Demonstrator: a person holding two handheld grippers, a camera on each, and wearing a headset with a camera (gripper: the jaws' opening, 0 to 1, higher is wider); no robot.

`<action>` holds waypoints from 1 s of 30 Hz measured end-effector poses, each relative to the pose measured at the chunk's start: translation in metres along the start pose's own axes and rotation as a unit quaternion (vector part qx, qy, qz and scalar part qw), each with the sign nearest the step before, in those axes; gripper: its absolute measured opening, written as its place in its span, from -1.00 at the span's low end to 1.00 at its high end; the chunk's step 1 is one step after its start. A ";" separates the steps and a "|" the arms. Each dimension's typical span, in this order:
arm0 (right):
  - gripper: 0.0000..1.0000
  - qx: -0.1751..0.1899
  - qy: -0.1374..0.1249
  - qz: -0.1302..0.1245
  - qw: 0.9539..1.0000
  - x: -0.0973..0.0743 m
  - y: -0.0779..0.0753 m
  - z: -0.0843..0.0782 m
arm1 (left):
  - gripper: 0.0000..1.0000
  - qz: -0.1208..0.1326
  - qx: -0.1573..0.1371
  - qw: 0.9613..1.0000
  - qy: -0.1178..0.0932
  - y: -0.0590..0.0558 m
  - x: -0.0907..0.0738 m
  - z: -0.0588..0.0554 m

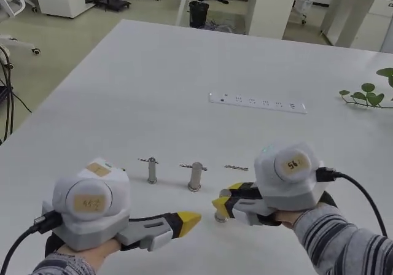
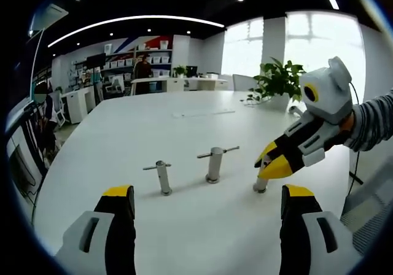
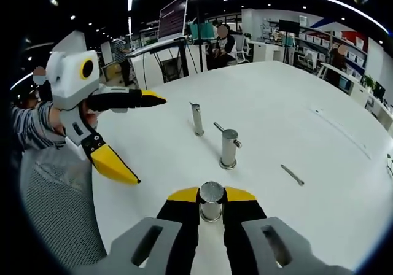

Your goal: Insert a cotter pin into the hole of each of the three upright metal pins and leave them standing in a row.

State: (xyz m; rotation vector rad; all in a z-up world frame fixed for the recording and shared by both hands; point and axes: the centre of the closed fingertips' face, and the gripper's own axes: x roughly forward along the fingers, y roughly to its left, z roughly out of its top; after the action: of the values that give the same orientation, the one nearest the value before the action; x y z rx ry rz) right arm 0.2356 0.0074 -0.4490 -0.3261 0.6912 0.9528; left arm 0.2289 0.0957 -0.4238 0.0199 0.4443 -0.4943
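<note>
Two upright metal pins stand in a row on the white table, the left pin [image 1: 151, 170] [image 2: 163, 177] [image 3: 197, 118] and the middle pin [image 1: 195, 177] [image 2: 214, 164] [image 3: 229, 149], each with a cotter pin through its top. My right gripper [image 1: 224, 201] [image 2: 273, 161] [image 3: 211, 195] is shut on the third metal pin [image 1: 220, 216] [image 2: 261, 185] [image 3: 211, 201], which stands upright on the table to their right. A loose cotter pin [image 1: 236, 167] [image 3: 292, 175] lies flat just beyond it. My left gripper [image 1: 187, 223] [image 2: 207, 195] [image 3: 150, 140] is open and empty, in front of the row.
A white power strip [image 1: 256, 102] lies farther back on the table [image 1: 153, 91]. A green plant [image 1: 371, 94] reaches in at the right edge. Beyond the far table edge are a dark bin [image 1: 198, 14], cabinets and office chairs.
</note>
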 end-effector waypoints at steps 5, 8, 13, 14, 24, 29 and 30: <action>-0.83 -0.008 -0.002 0.007 1.000 0.005 0.010 0.002 | 0.97 0.000 0.001 1.000 0.002 0.000 0.000 -0.001; -0.83 -0.009 -0.002 0.009 1.000 0.006 0.012 0.001 | 0.97 0.000 0.003 1.000 0.004 -0.001 0.000 -0.002; -0.83 -0.007 -0.003 0.010 1.000 0.009 0.016 -0.005 | 0.97 -0.004 0.005 1.000 0.006 -0.003 0.002 -0.002; -0.83 -0.006 -0.003 0.009 1.000 0.009 0.016 -0.006 | 0.97 -0.005 0.005 1.000 0.006 -0.004 0.002 -0.002; -0.82 -0.033 -0.016 0.001 0.999 0.008 0.022 -0.009 | 0.97 -0.010 0.010 1.000 0.011 -0.007 0.003 -0.004; -0.81 -0.006 -0.017 -0.003 1.000 0.010 0.021 -0.012 | 0.97 -0.012 0.015 1.000 0.018 -0.007 0.004 -0.006; -0.81 -0.006 -0.012 -0.004 1.000 0.011 0.021 -0.015 | 0.97 -0.011 0.016 1.000 0.019 -0.007 0.004 -0.007</action>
State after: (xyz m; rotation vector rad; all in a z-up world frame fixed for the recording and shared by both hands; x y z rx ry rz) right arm 0.2168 0.0176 -0.4664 -0.3268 0.6629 0.9520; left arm 0.2257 0.0887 -0.4307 0.0541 0.4739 -0.5239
